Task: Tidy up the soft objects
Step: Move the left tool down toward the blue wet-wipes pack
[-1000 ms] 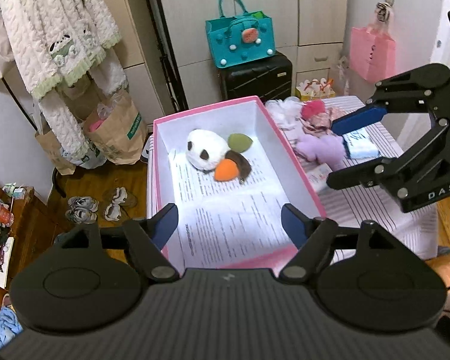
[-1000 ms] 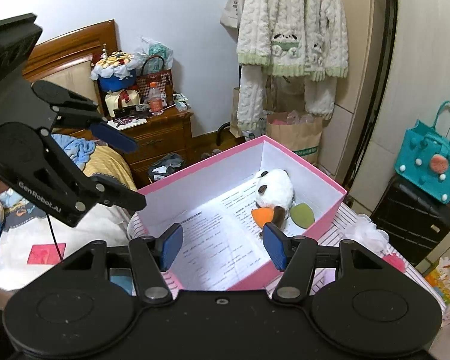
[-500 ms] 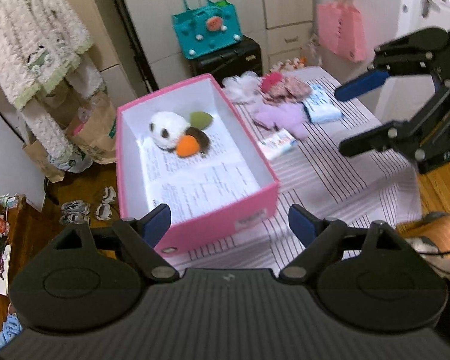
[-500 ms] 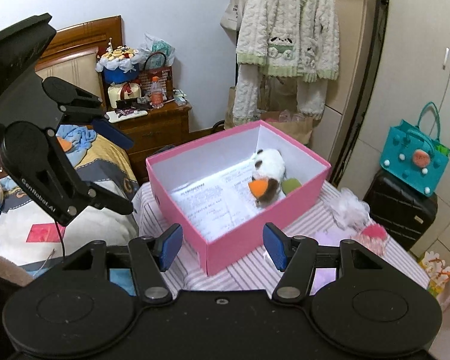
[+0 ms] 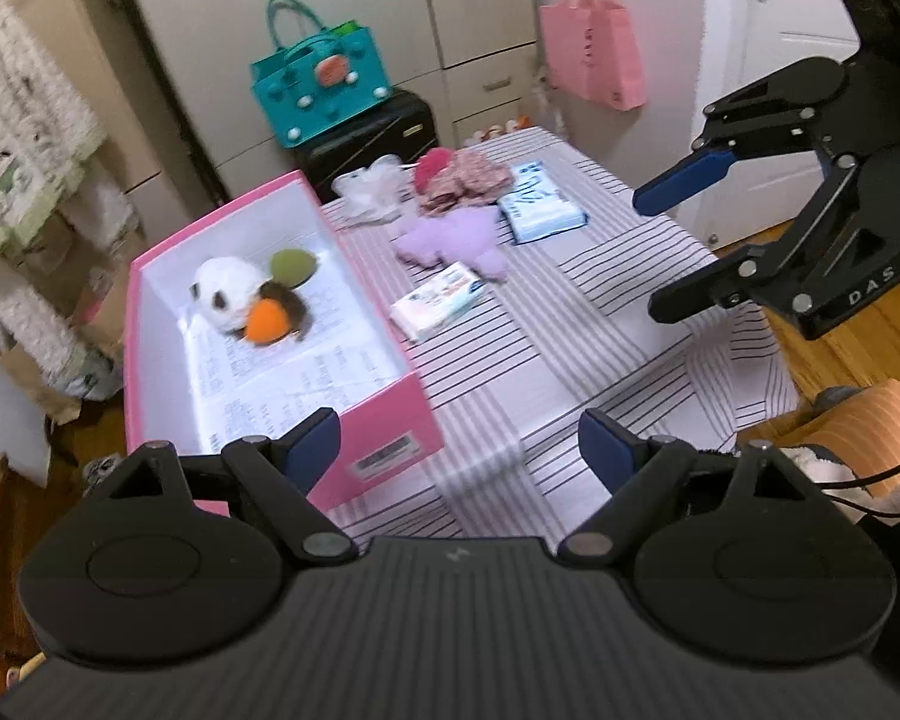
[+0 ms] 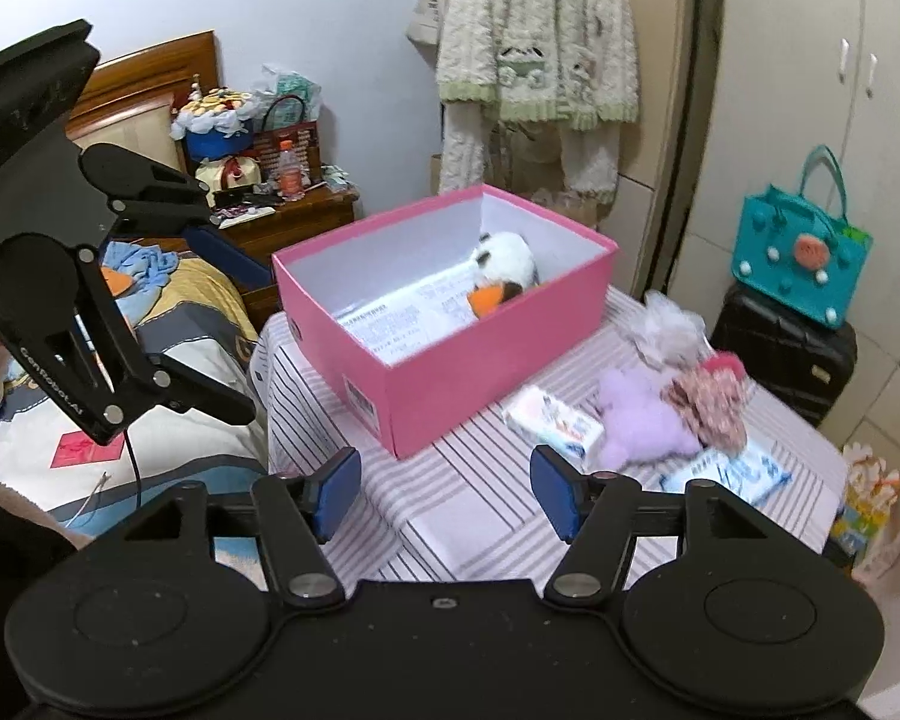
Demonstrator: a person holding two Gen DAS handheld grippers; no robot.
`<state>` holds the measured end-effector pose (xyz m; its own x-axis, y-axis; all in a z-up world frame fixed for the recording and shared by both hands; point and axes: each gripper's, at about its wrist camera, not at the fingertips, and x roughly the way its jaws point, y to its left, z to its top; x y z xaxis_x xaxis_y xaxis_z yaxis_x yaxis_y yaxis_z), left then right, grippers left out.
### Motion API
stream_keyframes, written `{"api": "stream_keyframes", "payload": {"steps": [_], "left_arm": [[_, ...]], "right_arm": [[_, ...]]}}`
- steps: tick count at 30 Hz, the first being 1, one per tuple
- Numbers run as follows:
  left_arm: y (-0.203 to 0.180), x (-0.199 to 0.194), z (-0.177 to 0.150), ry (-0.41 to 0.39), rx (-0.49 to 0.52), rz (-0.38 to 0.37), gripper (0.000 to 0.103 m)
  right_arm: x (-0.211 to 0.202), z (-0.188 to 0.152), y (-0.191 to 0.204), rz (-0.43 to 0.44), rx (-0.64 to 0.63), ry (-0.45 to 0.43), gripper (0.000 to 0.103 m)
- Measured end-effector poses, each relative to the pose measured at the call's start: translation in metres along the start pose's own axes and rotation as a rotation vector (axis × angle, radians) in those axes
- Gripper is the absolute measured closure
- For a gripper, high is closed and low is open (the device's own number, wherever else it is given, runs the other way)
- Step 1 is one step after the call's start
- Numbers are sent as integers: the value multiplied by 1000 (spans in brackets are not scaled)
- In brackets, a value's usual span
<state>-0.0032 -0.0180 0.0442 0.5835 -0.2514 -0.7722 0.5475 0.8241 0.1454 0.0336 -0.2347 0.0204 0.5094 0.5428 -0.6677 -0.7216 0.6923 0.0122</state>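
Both the left gripper [image 5: 459, 450] and right gripper [image 6: 444, 492] hover with jaws apart, holding nothing. The pink box [image 6: 486, 354] sits at the counter's [image 5: 600, 324] left edge with a panda plush [image 5: 225, 294] inside. A purple plush [image 6: 642, 420] lies on the counter beside the box.

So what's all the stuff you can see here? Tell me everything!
box: 1, pink, on the striped table.
table: 1, white cloth with dark stripes.
plush toys: a white, orange, brown and green cluster inside the box; exact count unclear.
purple plush: 1, lilac, on the table beside the box.
tissue packs: 2, white and blue, on the table near the purple plush.
floral fabric bundle: 1, pink patterned, behind the purple plush.
white fluffy item: 1, far end of the table.
teal bag: 1, on a black suitcase.
pink bag: 1, hanging by the door.
left claw: open, empty.
right claw: open, empty.
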Motion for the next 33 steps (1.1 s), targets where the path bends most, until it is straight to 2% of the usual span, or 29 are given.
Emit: {"api": "stream_keyframes", "payload": {"steps": [10, 19, 29, 33], "left_arm": [[-24, 32, 9, -27, 24, -79, 17], [-36, 78, 29, -68, -12, -172, 20], [-46, 137, 60, -173, -57, -159, 23], [-43, 164, 70, -200, -101, -188, 25]], "right_arm": [[8, -42, -33, -40, 89, 20, 33], [13, -61, -64, -60, 129, -3, 32], [32, -73, -127, -131, 153, -95, 32], [54, -87, -144, -182, 138, -101, 32]]}}
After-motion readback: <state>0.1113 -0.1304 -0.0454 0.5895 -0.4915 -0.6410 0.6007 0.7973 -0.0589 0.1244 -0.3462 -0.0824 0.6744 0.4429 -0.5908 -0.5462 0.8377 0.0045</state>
